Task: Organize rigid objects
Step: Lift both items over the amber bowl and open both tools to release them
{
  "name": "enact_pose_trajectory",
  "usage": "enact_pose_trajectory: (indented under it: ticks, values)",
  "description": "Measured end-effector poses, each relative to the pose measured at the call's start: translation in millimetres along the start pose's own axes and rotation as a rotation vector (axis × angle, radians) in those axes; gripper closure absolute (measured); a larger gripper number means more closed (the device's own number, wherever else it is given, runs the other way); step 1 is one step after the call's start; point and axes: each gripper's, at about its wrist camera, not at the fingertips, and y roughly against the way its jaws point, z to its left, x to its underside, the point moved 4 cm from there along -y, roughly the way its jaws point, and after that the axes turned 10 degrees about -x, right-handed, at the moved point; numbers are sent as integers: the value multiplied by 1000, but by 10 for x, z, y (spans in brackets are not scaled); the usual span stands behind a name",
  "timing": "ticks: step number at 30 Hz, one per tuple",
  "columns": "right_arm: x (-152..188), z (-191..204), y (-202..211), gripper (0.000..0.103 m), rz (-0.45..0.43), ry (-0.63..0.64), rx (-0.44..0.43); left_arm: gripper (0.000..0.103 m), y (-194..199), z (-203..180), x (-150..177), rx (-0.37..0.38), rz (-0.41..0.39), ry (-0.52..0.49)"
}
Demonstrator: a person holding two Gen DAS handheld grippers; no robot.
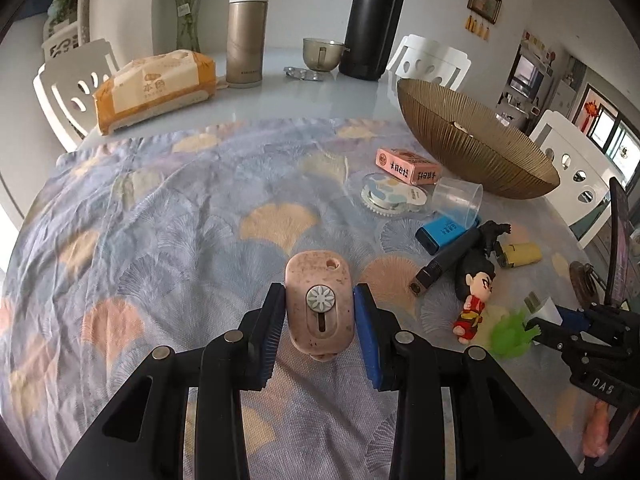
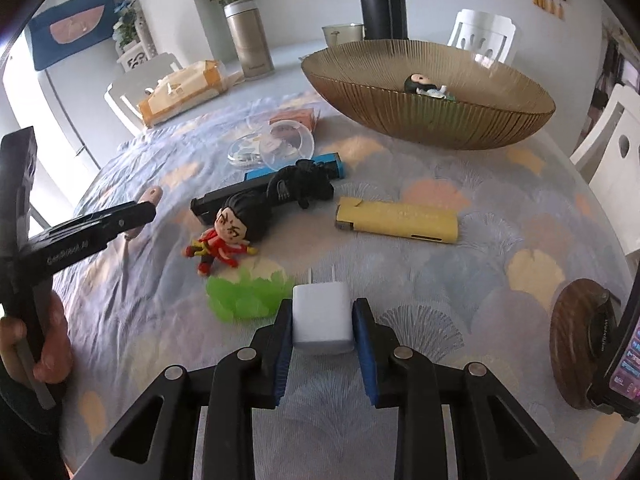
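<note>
**Both grippers loaded, bowl waiting ahead**

The left gripper [image 1: 320, 312] has its fingers [image 1: 268, 332] clamped on the flanks of a pink speckled utility knife [image 1: 319, 304], which stands between the pads with its flower-shaped slider facing the camera. The grip across the narrow sides keeps the flat body from twisting, and the knife seems to sit just above or on the patterned cloth [image 1: 160, 220] covering the counter; which of the two cannot be told.

The right gripper [image 2: 323, 320] is closed on a white charger plug [image 2: 322, 318], prongs pointing away from the fingers, so the smooth side faces take the pressure. Just ahead and left of these fingers lies a green toy [image 2: 244, 296], and beyond it a red-clad figurine [image 2: 224, 240], a black tube [image 2: 224, 200], a black dinosaur figure [image 2: 304, 184], a blue lighter [image 2: 332, 166] and a yellow lighter [image 2: 396, 222].

Far ahead and to the right stands the ribbed amber bowl [image 2: 440, 120], with one small figure [image 2: 424, 86] already lying inside. That suggests it is the collecting place, and both held items are probably bound for it. The loose pile sits between the fingers and the bowl, so a carry would need to pass above it.
</note>
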Motion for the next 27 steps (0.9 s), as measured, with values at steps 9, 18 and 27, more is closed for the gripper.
enact_pose_trajectory:
  ticks: [9, 18, 27]
  values:
    - [-285, 198, 527, 76, -151, 80, 79, 71, 396, -219, -293, 20, -101, -59]
    - [-1250, 18, 1406, 76, -470, 4, 139, 71, 1055, -908, -1407, 182, -329, -91]
    - [-1405, -587, 847, 76, -357, -203, 132, 71, 296, -1471, -1470, 212, -249, -140]
